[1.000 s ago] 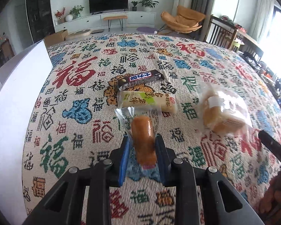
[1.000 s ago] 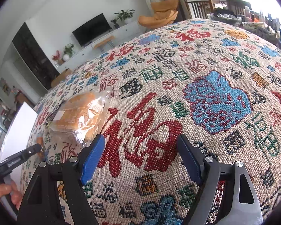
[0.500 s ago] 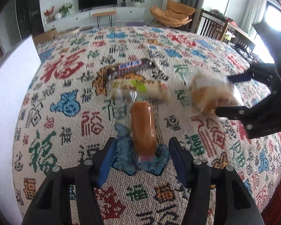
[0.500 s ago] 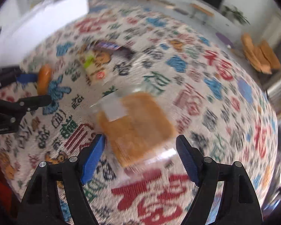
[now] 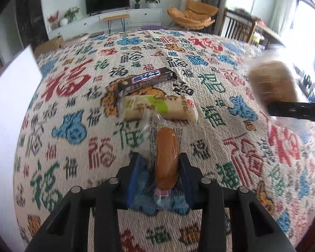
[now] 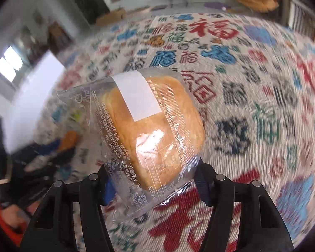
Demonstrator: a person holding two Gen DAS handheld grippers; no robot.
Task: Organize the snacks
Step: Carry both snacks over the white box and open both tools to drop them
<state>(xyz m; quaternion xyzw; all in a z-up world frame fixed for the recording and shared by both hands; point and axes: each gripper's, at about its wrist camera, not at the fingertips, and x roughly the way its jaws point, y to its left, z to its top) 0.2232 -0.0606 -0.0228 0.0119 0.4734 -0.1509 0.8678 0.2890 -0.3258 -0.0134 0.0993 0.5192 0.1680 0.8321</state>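
1. Right now the left gripper (image 5: pixel 159 169) has its blue pads closed against the sides of a sausage (image 5: pixel 165 157) in a clear wrapper, low over the patterned tablecloth (image 5: pixel 73 105).
2. Its long axis runs straight away from the camera, parallel to the fingers, with the crimped wrapper end pointing toward the far snacks.
3. Just beyond that end lies a pale green-labelled bar (image 5: pixel 159 107), long axis crosswise; the wrapper tip overlaps its near edge.
4. Behind that, just beside it, a dark chocolate bar (image 5: pixel 147 80) lies tilted, its right end farther away.
5. Over in the right wrist view, the right gripper (image 6: pixel 155 185) is clamped on the lower part of a bagged bread (image 6: pixel 155 126), held above the cloth.
6. Its white label (image 6: pixel 137 95) sits at the upper end, leaning left; the surroundings are blurred.
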